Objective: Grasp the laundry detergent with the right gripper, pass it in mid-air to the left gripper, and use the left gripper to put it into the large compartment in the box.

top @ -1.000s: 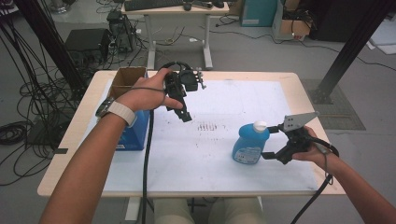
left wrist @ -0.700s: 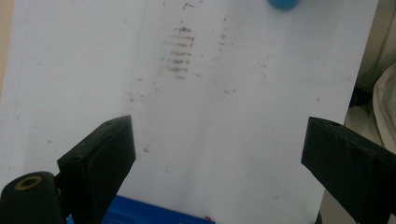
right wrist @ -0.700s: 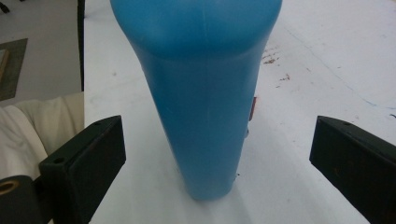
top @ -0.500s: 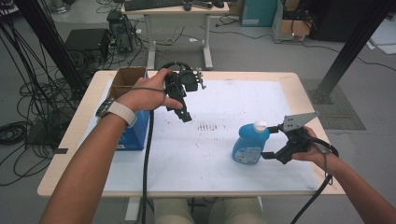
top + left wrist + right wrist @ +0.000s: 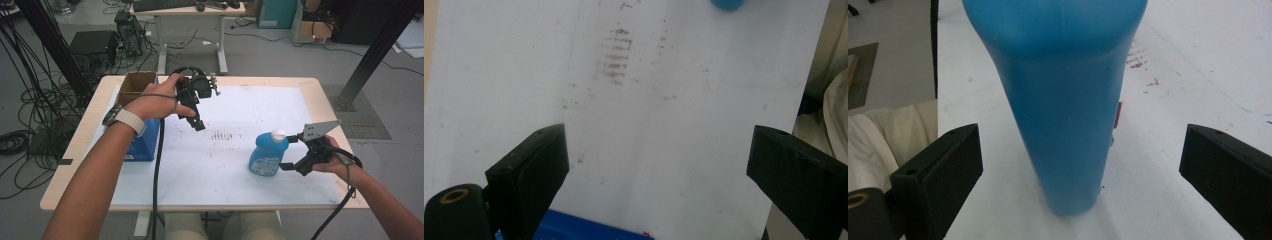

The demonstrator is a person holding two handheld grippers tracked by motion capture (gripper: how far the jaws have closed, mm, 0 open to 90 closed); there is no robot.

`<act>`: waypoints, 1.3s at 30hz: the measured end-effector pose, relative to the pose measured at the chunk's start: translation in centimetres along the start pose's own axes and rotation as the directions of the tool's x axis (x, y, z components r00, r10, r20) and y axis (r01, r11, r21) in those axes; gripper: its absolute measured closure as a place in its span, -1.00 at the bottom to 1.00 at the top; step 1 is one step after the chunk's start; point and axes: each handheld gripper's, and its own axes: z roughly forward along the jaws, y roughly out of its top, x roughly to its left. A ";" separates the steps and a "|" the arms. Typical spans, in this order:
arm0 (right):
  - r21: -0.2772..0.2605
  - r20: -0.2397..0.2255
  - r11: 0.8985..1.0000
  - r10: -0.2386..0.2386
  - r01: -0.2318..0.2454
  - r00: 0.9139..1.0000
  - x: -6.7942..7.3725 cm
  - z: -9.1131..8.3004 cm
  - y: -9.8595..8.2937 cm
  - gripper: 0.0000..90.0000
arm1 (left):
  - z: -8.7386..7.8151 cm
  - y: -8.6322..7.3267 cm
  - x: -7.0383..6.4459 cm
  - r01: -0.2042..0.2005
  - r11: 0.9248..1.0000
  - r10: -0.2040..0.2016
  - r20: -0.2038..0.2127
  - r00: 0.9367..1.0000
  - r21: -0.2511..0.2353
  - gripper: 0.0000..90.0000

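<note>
Grey floor [image 5: 280, 55] is filling the upper frame of the high view. Light wood-edged table with white top [image 5: 300, 100] is sitting at centre. Second pale desk on white legs [image 5: 187, 10] is standing at top centre. Black cable bundles [image 5: 30, 100] are trailing down the left edge. Black diagonal metal post [image 5: 375, 50] is crossing the upper right. Black equipment boxes [image 5: 95, 42] are sitting at upper left.

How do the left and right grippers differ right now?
The left gripper is held above the table near the cardboard box, jaws around nothing; the right gripper sits low beside the blue bottle, which stands between its jaws untouched. The right carries a grey plate; none is visible on the left. Both are open, black and trail a cable.
</note>
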 end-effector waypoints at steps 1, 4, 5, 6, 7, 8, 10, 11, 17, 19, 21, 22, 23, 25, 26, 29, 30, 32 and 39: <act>0.000 0.000 1.000 0.000 0.000 1.000 0.0 0.0 0.0 -0.92 | 0.0 0.0 0.0 0.001 1.000 -0.001 0.000 1.000 0.000 -0.77; 0.000 0.000 1.000 -0.001 0.001 1.000 0.0 0.0 0.0 -0.92 | 0.0 -0.1 0.0 0.004 1.000 -0.004 0.000 1.000 0.000 -0.77; -0.001 -0.001 1.000 -0.001 0.001 1.000 0.0 0.0 0.0 -0.92 | 0.0 -0.1 0.0 0.003 1.000 -0.003 0.000 1.000 0.000 -0.77; -0.001 -0.001 1.000 -0.001 0.001 1.000 0.0 0.0 0.0 -0.92 | 0.0 -0.1 0.0 0.005 1.000 -0.005 0.001 1.000 0.000 -0.77; -0.001 -0.002 1.000 -0.002 0.002 1.000 -0.1 0.0 0.0 -0.92 | 0.0 -0.1 0.0 0.008 1.000 -0.008 0.002 1.000 0.001 -0.77; -0.001 -0.001 1.000 -0.002 0.002 1.000 -0.1 0.0 0.0 -0.92 | 0.0 -0.1 0.0 0.006 1.000 -0.006 0.000 1.000 -0.001 -0.77; 0.000 -0.002 1.000 0.000 0.000 1.000 -0.1 0.0 0.0 -0.92 | 0.0 -0.1 0.0 0.005 1.000 -0.005 0.000 1.000 0.000 -0.77; -0.003 -0.001 1.000 0.000 0.000 1.000 -0.1 0.0 0.0 -0.92 | 0.0 -0.1 0.0 0.006 1.000 -0.006 0.000 1.000 0.000 -0.77; -0.003 -0.001 1.000 0.000 0.000 1.000 -0.1 0.0 0.0 -0.91 | 0.0 -0.1 0.0 0.003 1.000 -0.003 -0.003 1.000 0.003 -0.77; -0.003 -0.001 1.000 0.001 -0.001 1.000 -0.1 0.0 0.0 -0.91 | 0.0 -0.1 0.0 0.003 1.000 -0.003 -0.002 1.000 0.003 -0.77; -0.003 -0.002 1.000 0.000 0.000 1.000 -0.1 0.0 0.0 -0.91 | 0.1 -0.1 0.0 0.004 1.000 -0.004 0.000 1.000 0.005 -0.77; -0.003 -0.002 1.000 0.000 0.000 1.000 -0.1 0.0 0.0 -0.91 | 0.1 -0.1 0.0 0.005 1.000 -0.005 0.002 1.000 0.006 -0.77; -0.003 -0.002 1.000 0.001 -0.001 1.000 -0.1 0.0 0.0 -0.91 | 0.1 -0.1 0.0 0.006 1.000 -0.006 0.003 1.000 0.005 -0.77; -0.003 0.000 1.000 0.000 0.000 1.000 -0.1 0.0 0.0 -0.91 | 0.1 -0.1 0.0 0.006 1.000 -0.006 0.000 1.000 0.004 -0.77; -0.004 -0.001 1.000 0.000 0.000 1.000 -0.1 0.0 0.0 -0.91 | 0.1 -0.1 0.1 0.005 1.000 -0.005 0.001 1.000 0.004 -0.77; -0.003 -0.002 1.000 -0.001 0.001 1.000 -0.1 0.0 0.0 -0.91 | 0.1 -0.2 0.0 0.007 1.000 -0.007 0.001 1.000 0.003 -0.77; -0.003 -0.001 1.000 0.000 0.000 1.000 -0.1 0.1 0.0 -0.91 | 0.1 -0.2 0.1 0.006 1.000 -0.006 0.000 1.000 0.003 -0.77; -0.002 -0.002 1.000 -0.001 0.001 1.000 -0.1 0.0 0.0 -0.91 | 0.1 -0.2 0.0 0.008 1.000 -0.008 0.001 1.000 0.004 -0.77; -0.002 -0.001 1.000 -0.001 0.001 1.000 -0.1 0.0 0.0 -0.91 | 0.1 -0.2 0.0 0.009 1.000 -0.009 0.001 1.000 0.000 -0.77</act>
